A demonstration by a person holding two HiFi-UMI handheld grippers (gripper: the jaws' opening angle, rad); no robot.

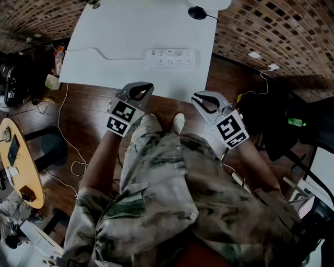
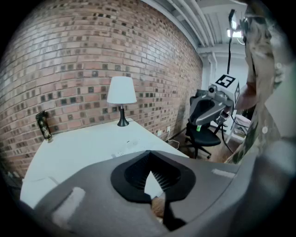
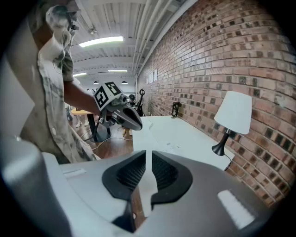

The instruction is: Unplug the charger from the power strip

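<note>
A white power strip (image 1: 170, 58) lies on the white table (image 1: 115, 47), near its front edge, and its cord runs off to the left. I cannot make out a charger on it. The strip shows faintly in the left gripper view (image 2: 119, 152). My left gripper (image 1: 147, 86) is held over the wooden floor just short of the table edge, shut with nothing in it (image 2: 149, 155). My right gripper (image 1: 195, 97) hovers beside it at the same height, also shut and empty (image 3: 148, 155). Both point toward the table.
A lamp (image 1: 197, 12) stands at the table's far edge by the brick wall. A small white plug with a cable (image 1: 272, 67) lies on the floor at the right. There is a dark office chair (image 1: 282, 125) at the right, a round wooden table (image 1: 18, 161) at the left, and loose cables (image 1: 73, 156) on the floor.
</note>
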